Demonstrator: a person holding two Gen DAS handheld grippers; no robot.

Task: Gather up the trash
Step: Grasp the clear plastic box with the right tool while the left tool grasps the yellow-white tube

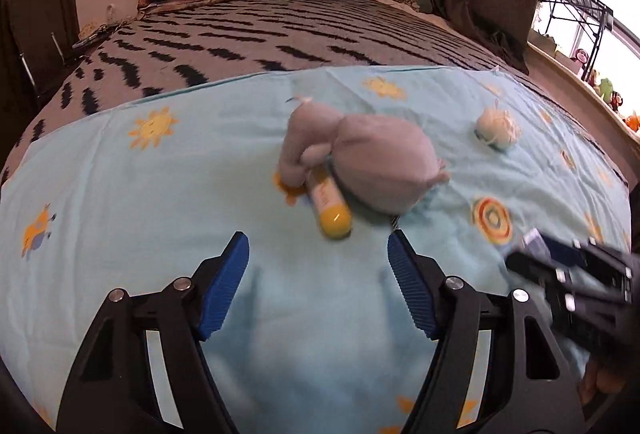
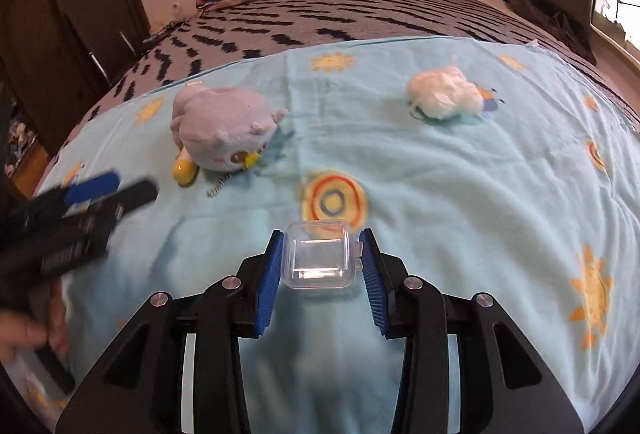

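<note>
While the left wrist view is considered first, the left tool [image 1: 318, 248] is seen released, its blue pads spread wide above the light blue blanket [image 1: 160, 234], with nothing between them. Just ahead of it lies a yellow-capped tube [image 1: 330, 208], partly tucked under a grey plush toy [image 1: 360, 158] and touching it. A white crumpled wad [image 1: 496, 128] rests farther off to the right, well apart from the plush. At the right edge the right tool [image 1: 532, 240] is glimpsed, blurred.

Where the right wrist view is taken, the right tool [image 2: 320, 250] is found clenched on a small clear plastic box [image 2: 319, 260], which is held between the blue pads above the blanket [image 2: 460, 214]. The plush toy [image 2: 220, 130] and the tube [image 2: 183, 168] are seen to the left, the white wad [image 2: 444, 94] ahead to the right, and the left tool [image 2: 116, 184] blurred at the left edge.

The step in hand is judged to be the carrying off of the box, while the tube is lined up for the left tool. The box should be kept level and not squeezed harder, since its thin walls may flex and slip. The tube is best approached across its exposed yellow end, so that the plush is not caught with it.
</note>
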